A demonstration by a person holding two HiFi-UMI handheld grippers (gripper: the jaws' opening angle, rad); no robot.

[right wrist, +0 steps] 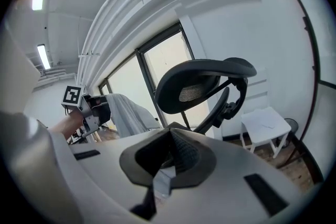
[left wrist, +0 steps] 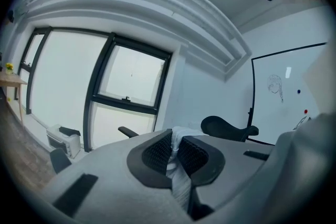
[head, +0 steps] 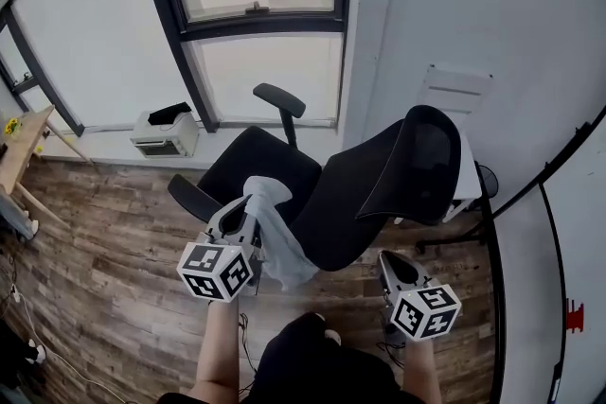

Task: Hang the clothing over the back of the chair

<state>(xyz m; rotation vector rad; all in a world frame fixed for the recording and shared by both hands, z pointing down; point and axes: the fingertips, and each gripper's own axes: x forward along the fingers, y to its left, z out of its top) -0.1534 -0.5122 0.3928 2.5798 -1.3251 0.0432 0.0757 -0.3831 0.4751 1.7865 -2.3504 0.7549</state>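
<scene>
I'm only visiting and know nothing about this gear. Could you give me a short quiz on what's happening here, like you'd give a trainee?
1. True or false: the grey garment already hangs over the back of the black office chair.
2. Which hand-held gripper holds the garment? A) left B) right C) both
3. In the right gripper view, what pale piece of furniture stands beyond the chair?

Key
1. False. It dangles beside the chair, not over the back.
2. A. The left hand-held gripper is shut on it.
3. A small white table.
</scene>
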